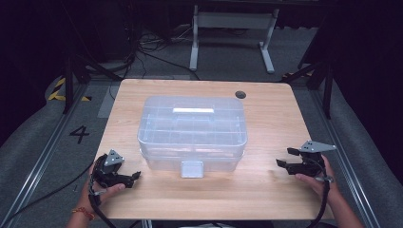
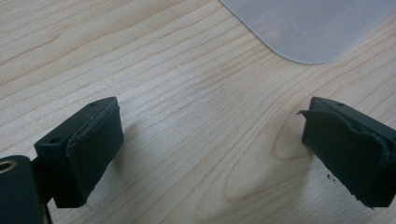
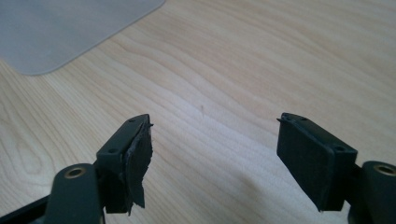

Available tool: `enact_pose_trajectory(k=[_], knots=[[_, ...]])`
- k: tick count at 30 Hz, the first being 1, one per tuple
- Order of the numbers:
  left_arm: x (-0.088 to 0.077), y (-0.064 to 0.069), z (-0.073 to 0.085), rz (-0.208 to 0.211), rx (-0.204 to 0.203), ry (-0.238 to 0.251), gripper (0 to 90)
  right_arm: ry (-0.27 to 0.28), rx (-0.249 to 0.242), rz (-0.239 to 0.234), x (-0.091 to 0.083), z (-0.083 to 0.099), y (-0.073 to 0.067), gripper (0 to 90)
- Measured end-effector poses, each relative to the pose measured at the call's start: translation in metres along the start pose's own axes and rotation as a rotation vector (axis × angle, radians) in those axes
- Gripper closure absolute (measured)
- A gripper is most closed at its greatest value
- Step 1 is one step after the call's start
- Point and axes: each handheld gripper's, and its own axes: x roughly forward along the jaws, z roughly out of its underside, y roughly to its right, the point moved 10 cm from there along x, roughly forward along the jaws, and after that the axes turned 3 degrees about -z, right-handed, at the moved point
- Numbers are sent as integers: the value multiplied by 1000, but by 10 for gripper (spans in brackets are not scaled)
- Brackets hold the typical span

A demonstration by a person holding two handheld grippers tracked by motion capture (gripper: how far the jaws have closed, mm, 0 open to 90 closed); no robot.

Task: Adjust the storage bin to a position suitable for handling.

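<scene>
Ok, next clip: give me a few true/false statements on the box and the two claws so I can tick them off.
1. The clear plastic box sits on the wooden table with its lid on. True.
2. The left claw is shut on the box's front latch. False: its jaws stand open over bare wood, apart from the box.
3. The right claw is open and holds nothing. True.
4. Both claws rest on top of the lid. False: they flank the box near the table's front edge, one on each side.
5. A white handle lies on the lid. True.
</scene>
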Motion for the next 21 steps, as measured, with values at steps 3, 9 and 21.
enact_pose_trajectory(k=[3, 9, 21], knots=[[0, 0, 0, -4, -1, 7, 65, 12, -22, -1, -4, -10, -3, 283], [-1, 0, 0, -6, -3, 8, 71, 39, -55, -3, -12, -30, -8, 299], [-2, 0, 1, -7, -4, 8, 77, 86, -106, 28, -22, -76, -10, 346]])
